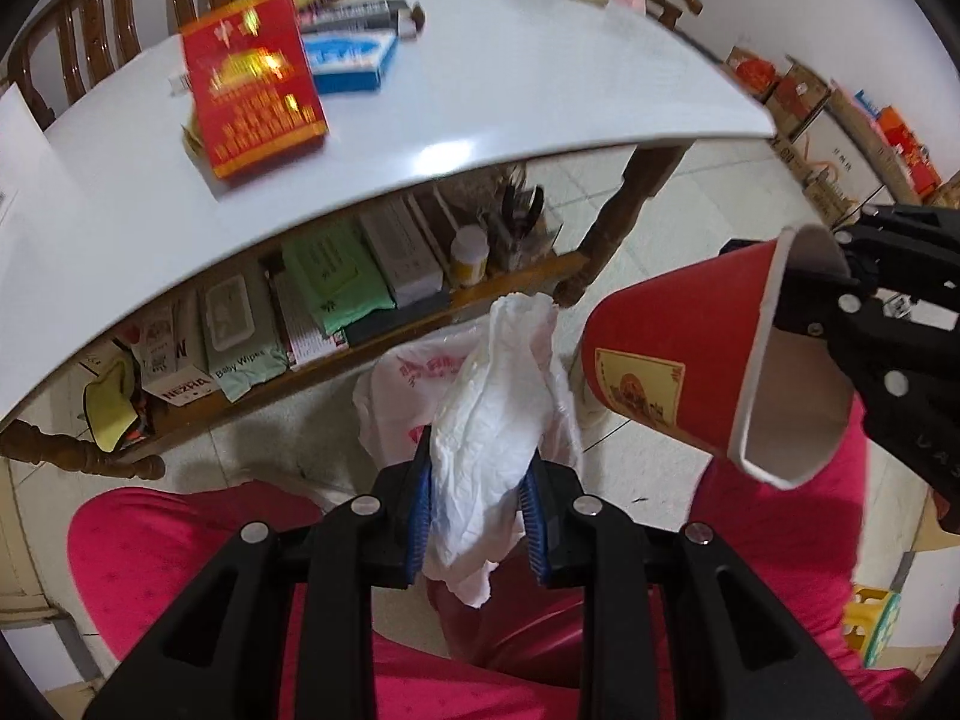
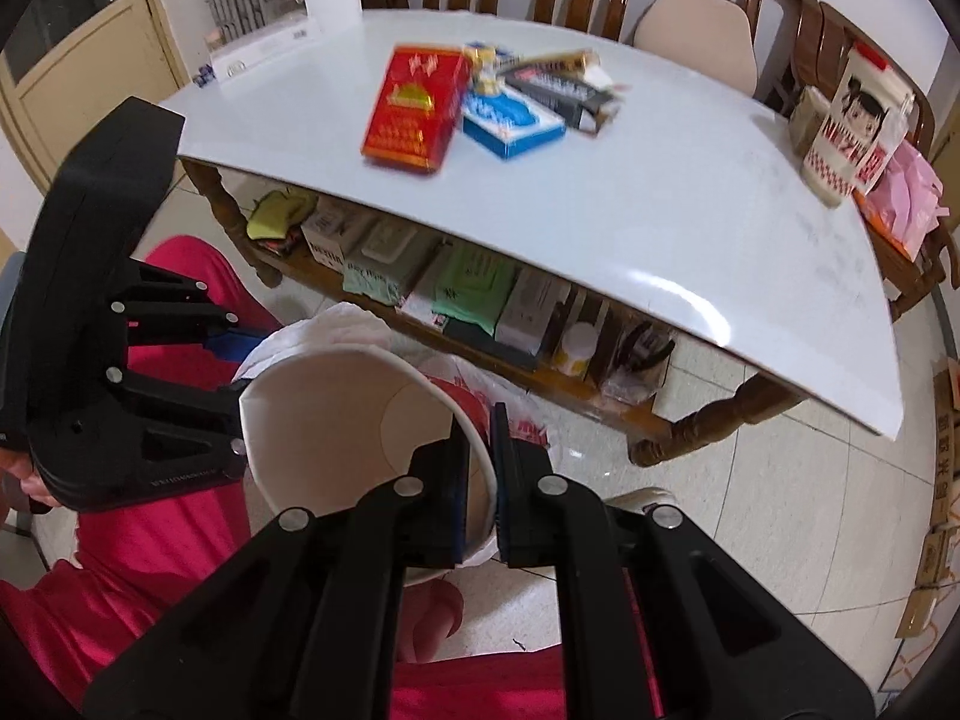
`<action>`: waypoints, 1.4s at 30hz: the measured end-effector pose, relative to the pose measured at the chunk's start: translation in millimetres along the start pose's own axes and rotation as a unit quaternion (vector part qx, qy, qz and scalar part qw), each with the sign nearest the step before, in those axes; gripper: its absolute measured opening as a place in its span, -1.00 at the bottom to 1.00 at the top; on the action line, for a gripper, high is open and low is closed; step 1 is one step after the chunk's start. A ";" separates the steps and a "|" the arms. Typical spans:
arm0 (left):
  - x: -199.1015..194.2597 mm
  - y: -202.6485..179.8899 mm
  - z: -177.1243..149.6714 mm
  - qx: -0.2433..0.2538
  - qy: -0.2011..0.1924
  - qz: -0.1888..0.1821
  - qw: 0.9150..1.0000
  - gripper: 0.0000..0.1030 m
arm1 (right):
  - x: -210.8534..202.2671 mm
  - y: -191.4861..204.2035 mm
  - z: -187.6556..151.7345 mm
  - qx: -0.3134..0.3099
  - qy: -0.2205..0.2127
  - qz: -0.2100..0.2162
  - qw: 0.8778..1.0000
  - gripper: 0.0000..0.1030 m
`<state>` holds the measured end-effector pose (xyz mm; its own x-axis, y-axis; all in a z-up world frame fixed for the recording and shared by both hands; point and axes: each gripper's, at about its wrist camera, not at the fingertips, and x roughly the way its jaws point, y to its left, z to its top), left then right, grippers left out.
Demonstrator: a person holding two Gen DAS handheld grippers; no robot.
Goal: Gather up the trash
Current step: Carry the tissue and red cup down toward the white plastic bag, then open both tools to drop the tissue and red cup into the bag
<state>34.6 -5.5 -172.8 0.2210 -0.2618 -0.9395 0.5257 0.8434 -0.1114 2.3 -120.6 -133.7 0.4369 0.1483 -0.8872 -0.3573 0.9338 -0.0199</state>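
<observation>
Left gripper (image 1: 477,501) pinched narrowly on a crumpled tissue (image 1: 486,426), above a plastic bag (image 1: 390,396) on the floor. Right gripper (image 2: 480,480) clamped tight on a red cup's (image 1: 690,354) rim, cup tilted beside the tissue, below the table (image 1: 540,78) edge.

"Baby Wipes" on a shelf pack (image 1: 249,354); "NEZHA" on a box (image 1: 180,387).

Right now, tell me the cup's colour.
Red outside, white inside; the cup shows best in the left wrist view.
</observation>
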 end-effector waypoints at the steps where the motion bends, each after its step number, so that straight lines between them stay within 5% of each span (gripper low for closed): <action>1: 5.4 0.0 -1.2 0.000 0.005 0.001 1.000 -0.50 | 5.0 0.2 -1.6 0.002 0.003 0.002 1.000 -0.85; 20: 141.7 28.9 -5.3 -0.044 0.107 -0.005 0.993 -0.50 | 131.3 -19.0 -27.1 0.060 0.075 -0.014 0.995 -0.85; 42: 254.0 56.7 -13.3 -0.134 0.211 -0.025 0.968 -0.50 | 279.6 -55.9 -53.3 0.154 0.193 -0.021 0.969 -0.85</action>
<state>109.7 -17.9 -422.1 -0.1838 -0.1374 -0.9733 0.2823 0.9411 -0.1861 100.5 -148.7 -405.2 0.0838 0.0311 -0.9960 -0.0561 0.9981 0.0264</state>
